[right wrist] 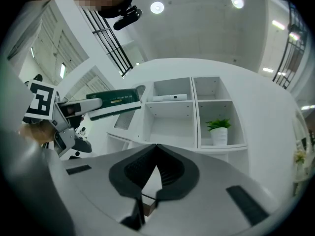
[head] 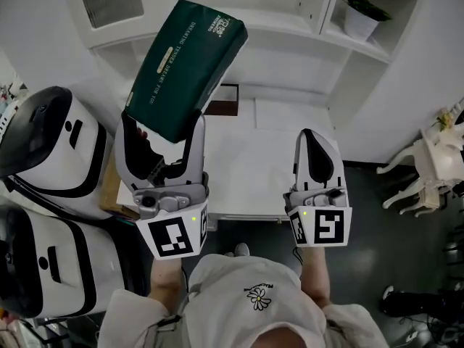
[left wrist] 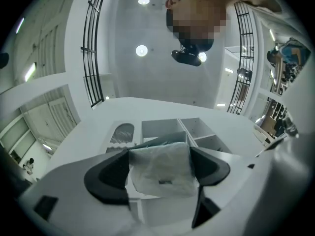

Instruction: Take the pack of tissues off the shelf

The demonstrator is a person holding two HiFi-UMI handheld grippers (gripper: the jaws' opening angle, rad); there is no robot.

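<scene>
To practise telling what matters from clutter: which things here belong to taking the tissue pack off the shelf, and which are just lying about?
Part of the job:
pack of tissues
left gripper, shut on the pack
shelf

Lying about:
potted plant
white chair
right gripper, shut and empty

One green pack of tissues (head: 185, 67) and one potted plant (head: 360, 13). Two grippers: left gripper (head: 165, 125), right gripper (head: 313, 135). Two white machines (head: 51, 143) (head: 43, 263)
</scene>
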